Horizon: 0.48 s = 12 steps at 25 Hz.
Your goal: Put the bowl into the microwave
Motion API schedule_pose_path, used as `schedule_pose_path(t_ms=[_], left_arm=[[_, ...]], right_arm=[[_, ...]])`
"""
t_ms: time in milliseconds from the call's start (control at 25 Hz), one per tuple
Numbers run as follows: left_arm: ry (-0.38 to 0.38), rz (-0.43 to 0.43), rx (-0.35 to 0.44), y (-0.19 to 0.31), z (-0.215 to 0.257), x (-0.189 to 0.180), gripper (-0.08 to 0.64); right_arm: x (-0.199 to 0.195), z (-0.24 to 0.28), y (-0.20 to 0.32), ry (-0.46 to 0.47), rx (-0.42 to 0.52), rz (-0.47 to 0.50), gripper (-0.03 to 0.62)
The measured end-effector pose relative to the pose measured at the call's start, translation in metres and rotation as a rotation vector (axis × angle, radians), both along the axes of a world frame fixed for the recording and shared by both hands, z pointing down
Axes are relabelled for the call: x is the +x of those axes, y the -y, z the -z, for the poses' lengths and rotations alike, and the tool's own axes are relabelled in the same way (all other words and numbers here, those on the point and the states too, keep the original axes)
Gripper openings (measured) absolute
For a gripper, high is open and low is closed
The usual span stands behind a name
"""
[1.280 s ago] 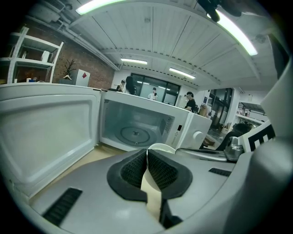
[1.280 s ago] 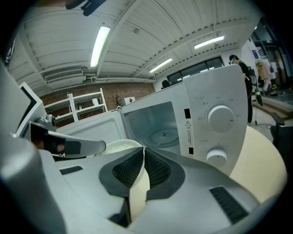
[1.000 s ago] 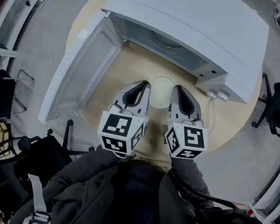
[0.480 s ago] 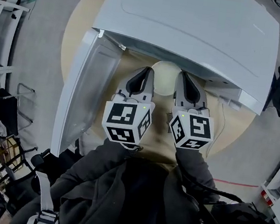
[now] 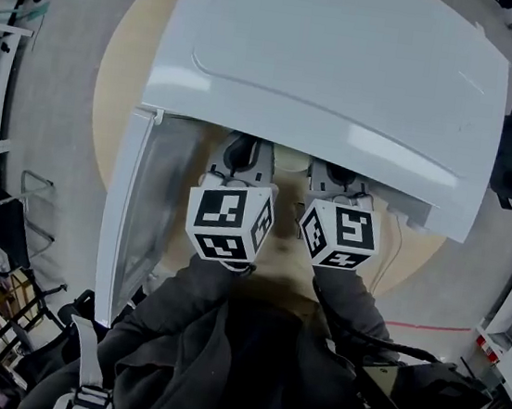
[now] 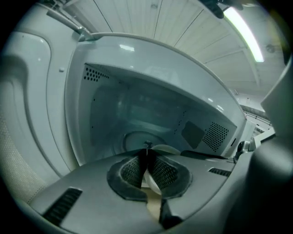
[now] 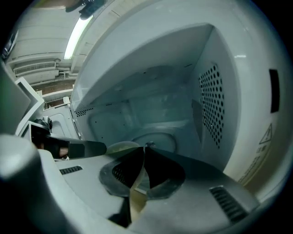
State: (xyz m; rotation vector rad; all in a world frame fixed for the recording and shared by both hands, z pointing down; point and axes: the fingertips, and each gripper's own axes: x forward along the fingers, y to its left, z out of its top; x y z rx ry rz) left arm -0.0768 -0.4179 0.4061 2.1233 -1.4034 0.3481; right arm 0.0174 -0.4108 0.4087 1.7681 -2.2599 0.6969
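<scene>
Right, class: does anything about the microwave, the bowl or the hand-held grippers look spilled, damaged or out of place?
Nothing stands out. The microwave door is swung open, the left hand-held gripper and the right hand-held gripper are each shut on the bowl rim at the cavity mouth, and no spill shows.

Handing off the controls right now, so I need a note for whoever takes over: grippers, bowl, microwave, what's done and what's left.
Grippers: the left gripper is shut on the bowl at the left of its rim. The right gripper is shut on the right of the rim.
Things: the bowl hangs between both grippers at the mouth of the microwave, short of the turntable. The door is swung open to the left.
Done: bowl lifted and at the opening.
Left: carry it in, set it on the turntable, open both grippers, back out.
</scene>
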Motion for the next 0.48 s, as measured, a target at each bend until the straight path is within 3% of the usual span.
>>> schedule_pose_path(t_ms=[480], left_arm=[[0.017,-0.006,0.045,0.042,-0.008,0.010,0.017]], right_arm=[[0.011,-0.013,0.038,0.022,0.006,-0.053,0.018]])
